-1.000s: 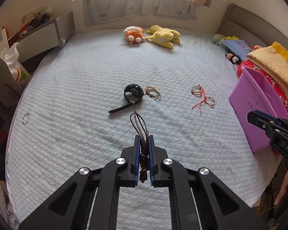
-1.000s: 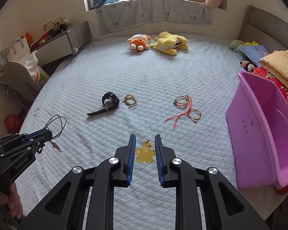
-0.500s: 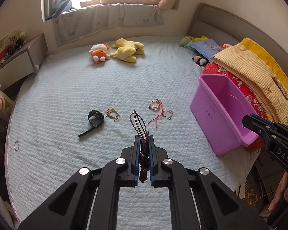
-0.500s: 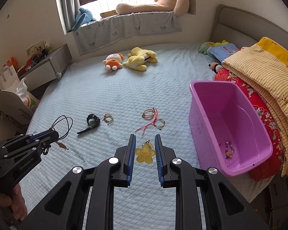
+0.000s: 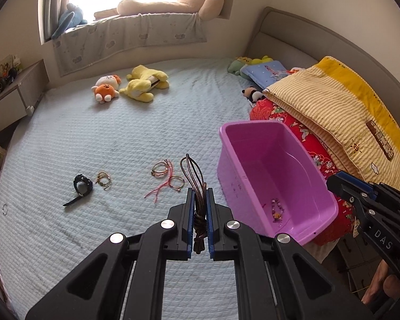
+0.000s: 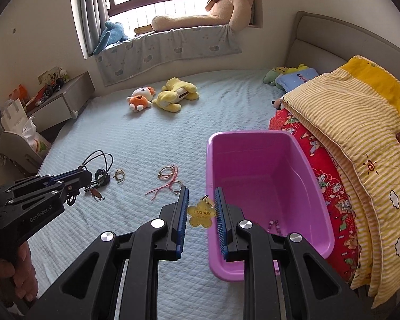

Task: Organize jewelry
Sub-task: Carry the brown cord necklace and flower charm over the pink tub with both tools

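Left wrist view looks down along the left tool [image 5: 200,208], which tilts down toward the bed [image 5: 93,138]. Its two sides are pressed together on a brown cord necklace [image 5: 197,186]. The loops of the cord stick up past the tips.

The right tool [image 6: 201,210] also tilts down. It is clamped on a yellow flower tag [image 6: 201,214] with the word FASHION on it. The tag hangs right at the near left edge of the purple bin [image 6: 266,176]. From the left wrist view, the right tool [image 5: 336,184] shows at the right, with a bit of a hand [image 5: 381,285] under it. From the right wrist view, the left tool [image 6: 80,176] shows at the left, held by a hand [image 6: 16,274].

The purple bin sits on the bed next to a folded red blanket [image 6: 333,186]. A small bead bracelet [image 5: 277,210] lies inside the bin. On the bed lie a black watch [image 5: 80,189], a gold bracelet [image 5: 104,180] just beside it, and some rings with red string [image 5: 168,178] near the bin.
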